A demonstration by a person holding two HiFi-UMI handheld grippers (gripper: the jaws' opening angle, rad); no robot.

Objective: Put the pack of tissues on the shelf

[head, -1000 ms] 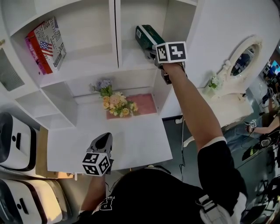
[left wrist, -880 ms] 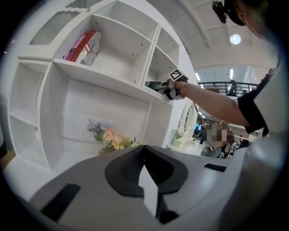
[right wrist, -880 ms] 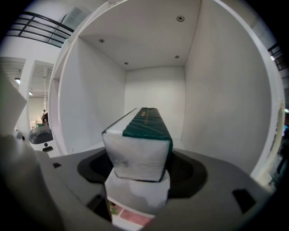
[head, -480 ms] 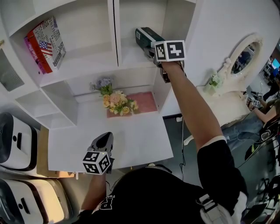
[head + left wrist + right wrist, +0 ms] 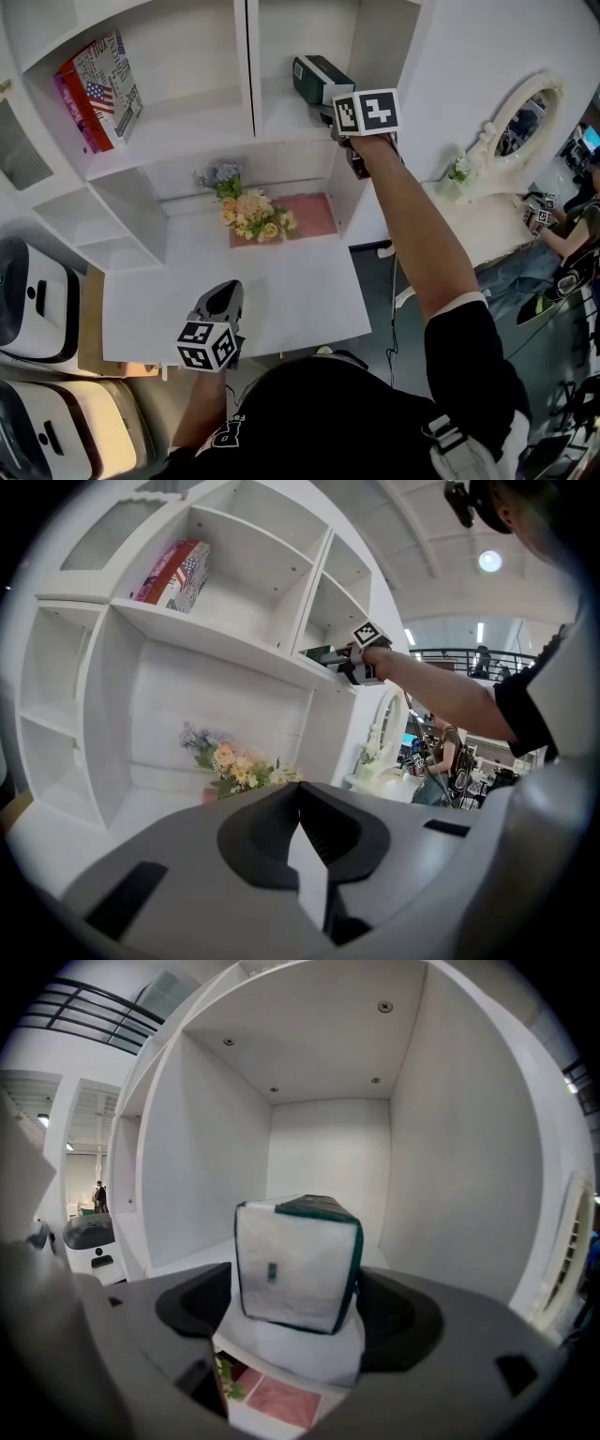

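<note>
A: Where's the pack of tissues (image 5: 298,1265)?
B: On the upper right shelf (image 5: 281,127), its long axis pointing away, between the right gripper (image 5: 298,1321) jaws, which have just been opening wide. The left gripper (image 5: 300,855) is closed, empty and well apart.

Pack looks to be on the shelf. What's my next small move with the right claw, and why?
Probably draw the right claw straight back. Its jaws have just been opening, and the white, green-edged tissue pack between them rests on the white shelf, seemingly free of the pads.
</note>
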